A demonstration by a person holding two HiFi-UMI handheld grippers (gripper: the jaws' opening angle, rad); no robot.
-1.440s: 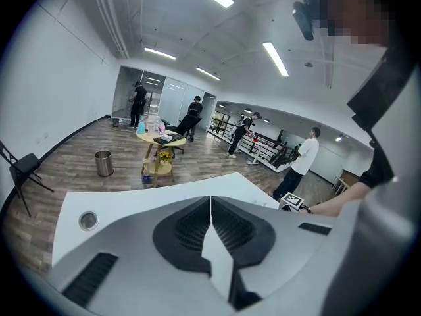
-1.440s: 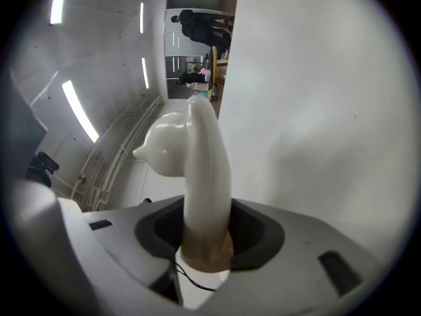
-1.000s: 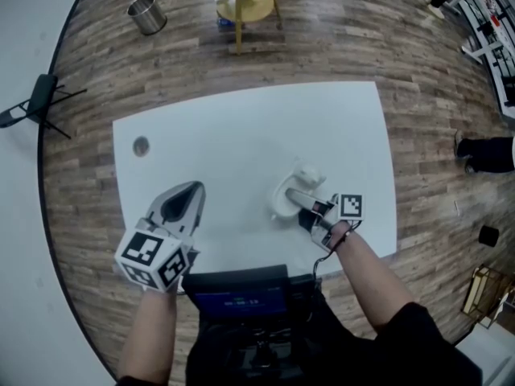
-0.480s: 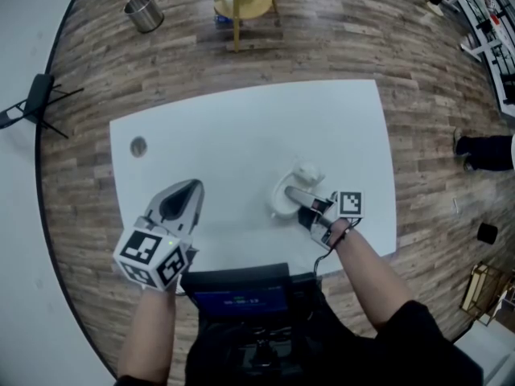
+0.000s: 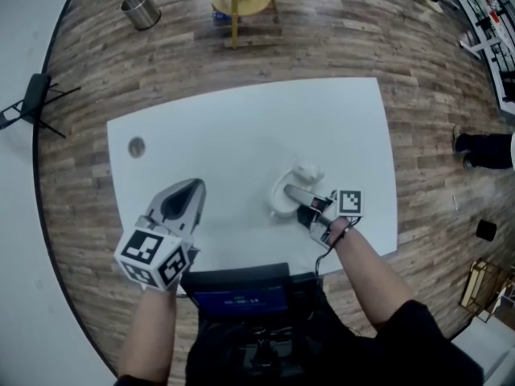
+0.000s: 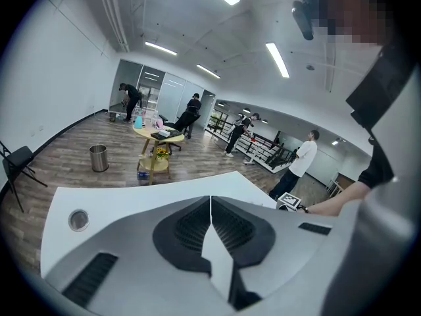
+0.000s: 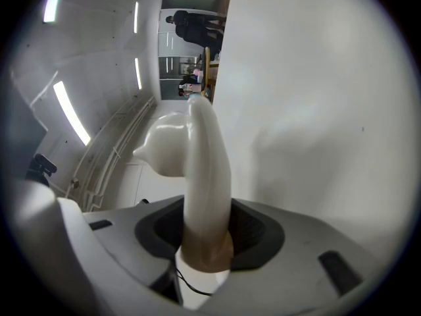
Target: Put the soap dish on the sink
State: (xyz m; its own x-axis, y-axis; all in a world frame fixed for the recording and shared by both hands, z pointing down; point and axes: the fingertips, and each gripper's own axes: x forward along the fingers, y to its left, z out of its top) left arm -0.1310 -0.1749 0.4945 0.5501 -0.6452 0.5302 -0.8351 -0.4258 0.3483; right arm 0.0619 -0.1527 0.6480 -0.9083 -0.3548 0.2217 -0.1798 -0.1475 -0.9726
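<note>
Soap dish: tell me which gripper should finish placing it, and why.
Right. The right gripper has its jaws clamped on the edge of the soap dish. The left gripper hovers well apart on the person's left, jaws together with nothing between them.

No legible text or markings

Left gripper (image 5: 191, 188) at seven o'clock: grey shell, black ribbed pads (image 6: 191, 226), black-and-white marker cube (image 5: 153, 257). Right gripper (image 5: 296, 199) at four o'clock: matching cube (image 5: 348, 205), thin black cable (image 7: 191, 286) trailing. Black sleeve (image 5: 418, 336) on the right arm.
</note>
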